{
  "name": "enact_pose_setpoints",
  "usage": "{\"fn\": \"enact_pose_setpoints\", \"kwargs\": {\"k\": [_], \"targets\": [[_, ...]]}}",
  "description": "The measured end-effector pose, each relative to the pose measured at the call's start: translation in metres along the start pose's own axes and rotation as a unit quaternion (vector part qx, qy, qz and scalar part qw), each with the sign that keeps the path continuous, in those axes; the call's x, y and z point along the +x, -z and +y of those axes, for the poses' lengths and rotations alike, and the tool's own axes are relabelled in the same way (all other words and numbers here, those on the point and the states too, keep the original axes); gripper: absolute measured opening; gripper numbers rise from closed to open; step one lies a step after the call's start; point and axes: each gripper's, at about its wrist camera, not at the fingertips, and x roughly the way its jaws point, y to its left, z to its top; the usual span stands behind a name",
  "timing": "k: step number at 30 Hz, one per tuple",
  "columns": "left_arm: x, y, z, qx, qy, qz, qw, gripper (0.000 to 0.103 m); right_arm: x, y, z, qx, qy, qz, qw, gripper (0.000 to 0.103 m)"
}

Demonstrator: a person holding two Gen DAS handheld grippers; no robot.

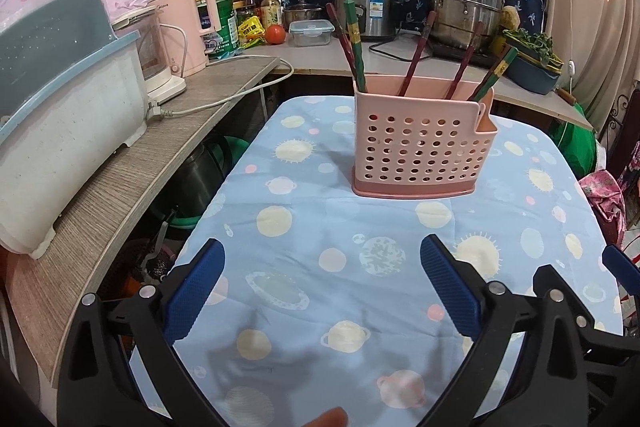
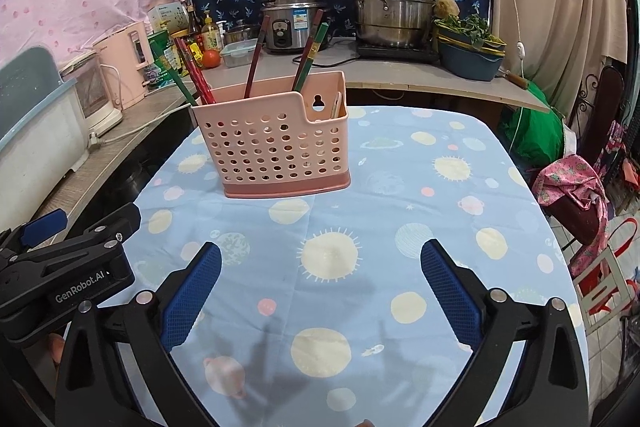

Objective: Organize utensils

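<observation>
Both tongs stand wide apart and hold nothing: the left gripper (image 1: 322, 259) and the right gripper (image 2: 320, 261) hover side by side over the near part of the table (image 1: 400, 227), and only the bare cloth shows between their blue pads (image 2: 192, 291). In the right view the left gripper appears at the left edge, just beside the right one. Further out, toward the far edge of the table and a little left of its middle, stands the pink holder (image 2: 276, 147), upright on its darker base. The chopsticks (image 2: 308, 55) are already in it, leaning to different sides, some red and some green; a pale utensil (image 2: 336, 105), too small to identify, sits in the small side compartment. No loose utensil lies on the cloth in either view. Behind the table a counter (image 2: 400, 75) carries pots and jars. In my judgement the sorting step is finished or nearly so, because everything visible is in the holder. If work remains, the next move calls for finding a utensil outside these views, or straightening the leaning chopsticks with a gentle pinch near their tops.
</observation>
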Motion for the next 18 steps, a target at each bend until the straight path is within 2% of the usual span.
{"fn": "enact_pose_setpoints", "kwargs": {"k": [18], "targets": [[-0.0014,-0.0038,-0.0012,0.004,-0.010,-0.001,0.9999,0.094,0.0029,-0.0016,-0.0003,0.001,0.002,0.001,1.000,0.096]]}}
